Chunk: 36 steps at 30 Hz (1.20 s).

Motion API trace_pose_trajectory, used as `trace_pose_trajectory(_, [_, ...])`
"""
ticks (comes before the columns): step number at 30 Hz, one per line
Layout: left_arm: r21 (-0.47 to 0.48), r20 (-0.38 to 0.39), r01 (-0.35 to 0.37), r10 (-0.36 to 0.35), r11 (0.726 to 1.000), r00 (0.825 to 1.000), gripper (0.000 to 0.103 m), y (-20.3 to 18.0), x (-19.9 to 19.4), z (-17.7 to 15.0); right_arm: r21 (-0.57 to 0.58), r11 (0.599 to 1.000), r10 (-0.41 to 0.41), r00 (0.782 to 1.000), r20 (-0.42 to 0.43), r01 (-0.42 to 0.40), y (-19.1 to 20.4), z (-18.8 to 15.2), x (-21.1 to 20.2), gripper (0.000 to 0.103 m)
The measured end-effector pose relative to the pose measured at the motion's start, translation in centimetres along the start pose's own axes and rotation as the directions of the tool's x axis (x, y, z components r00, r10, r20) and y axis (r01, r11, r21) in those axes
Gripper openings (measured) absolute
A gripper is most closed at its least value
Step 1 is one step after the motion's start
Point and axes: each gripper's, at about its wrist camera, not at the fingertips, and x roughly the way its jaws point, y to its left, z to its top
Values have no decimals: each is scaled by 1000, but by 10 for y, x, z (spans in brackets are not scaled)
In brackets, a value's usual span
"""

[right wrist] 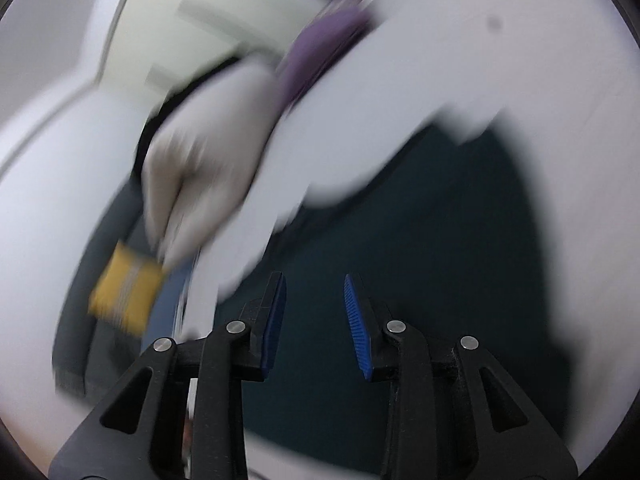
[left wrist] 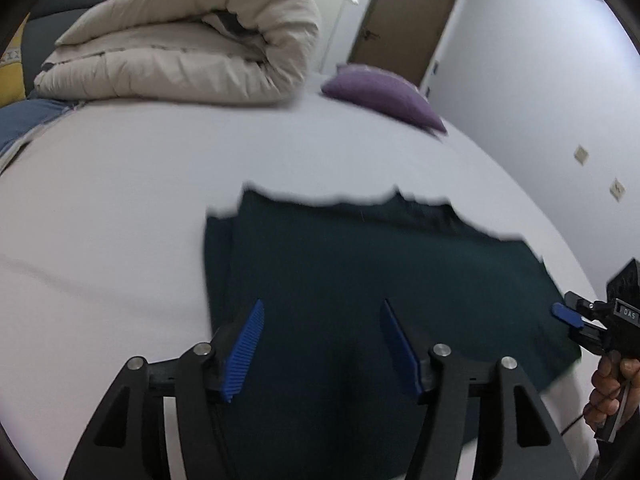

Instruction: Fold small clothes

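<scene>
The left gripper (left wrist: 322, 308) hangs low over a dark green garment (left wrist: 360, 280), its 2 blue-padded fingers (left wrist: 246, 344) spread wide apart with nothing between them. The garment lies flat on a white bed (left wrist: 120, 220), directly beneath and ahead of these fingers, its far edge ragged against the sheet.

The right gripper (left wrist: 568, 316) shows at the right edge of the left wrist view, held in a person's hand (left wrist: 610, 392); its blue tip sits at the garment's right edge, but whether it touches the cloth cannot be told. In its own, heavily blurred view, the right gripper (right wrist: 316, 292) also has its 2 fingers parted, holding nothing, with the dark green garment (right wrist: 440, 240) spread below and beyond them.

At the far side of the bed lies a rolled beige duvet (left wrist: 192, 36), and to its right a purple cushion (left wrist: 380, 94), both well apart from the garment. A yellow pillow (left wrist: 10, 76) peeks in at the far left edge. Behind the bed stand a brown door (left wrist: 404, 20) and a pale wall (left wrist: 540, 60). Nothing lies between either gripper and the garment.
</scene>
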Motion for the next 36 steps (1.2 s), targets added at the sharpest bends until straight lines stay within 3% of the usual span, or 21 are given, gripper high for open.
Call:
trace_pose_trajectory(3, [10,-54,-29,29,1000,998,61,7,7,-22,-53,998,11,994,-109,-16,9,-39,24,30])
trace_pose_trajectory(5, [-16,-47,0,-1,1000,999,54,17,5,-29,-13,999,-45,992,-114,44,-10,-49,27,28])
trace_pose_trajectory(8, [-57,-40,29,-32,998,999,54,25,-2,-29,107,994,-27,1000,-11,28,-46,-40,-2,27])
trace_pose_trajectory(12, [-69,-38,5,-7,998,999,52,24,-10,-31,173,977,-146,981,127,123,-75,-29,-50,28])
trace_pose_trajectory(14, [-69,-27,-29,27,997,999,54,17,-21,-30,246,957,-199,964,178,152,-93,-26,-75,37])
trace_pose_trajectory(15, [-60,-11,-37,36,998,999,58,13,-27,-28,275,944,-241,950,199,182,-97,-27,-86,51])
trace_pose_trajectory(16, [-39,12,-42,42,998,999,63,4,-35,-25,299,934,-271,934,232,197,-100,-31,-100,55])
trace_pose_trajectory(17, [-23,25,-37,38,999,999,66,-5,-39,-22,301,935,-268,932,245,189,-111,-30,-120,55])
trace_pose_trajectory(19, [2,31,-3,3,1000,1000,70,-25,-41,-17,291,938,-262,934,242,187,-110,-31,-129,57])
trace_pose_trajectory(24, [-1,1,82,-82,997,997,70,-64,-15,-4,212,965,-199,959,200,156,-97,-11,-120,57])
trace_pose_trajectory(28, [-15,-65,181,-182,983,981,69,-96,19,4,204,961,-215,968,130,187,-89,5,-95,57])
trace_pose_trajectory(31, [-5,-88,207,-206,978,975,69,-116,38,8,255,948,-211,976,52,192,-104,22,-68,55])
trace_pose_trajectory(36, [-28,-136,206,-208,978,969,69,-122,64,10,255,956,-150,989,5,144,-101,44,-27,55])
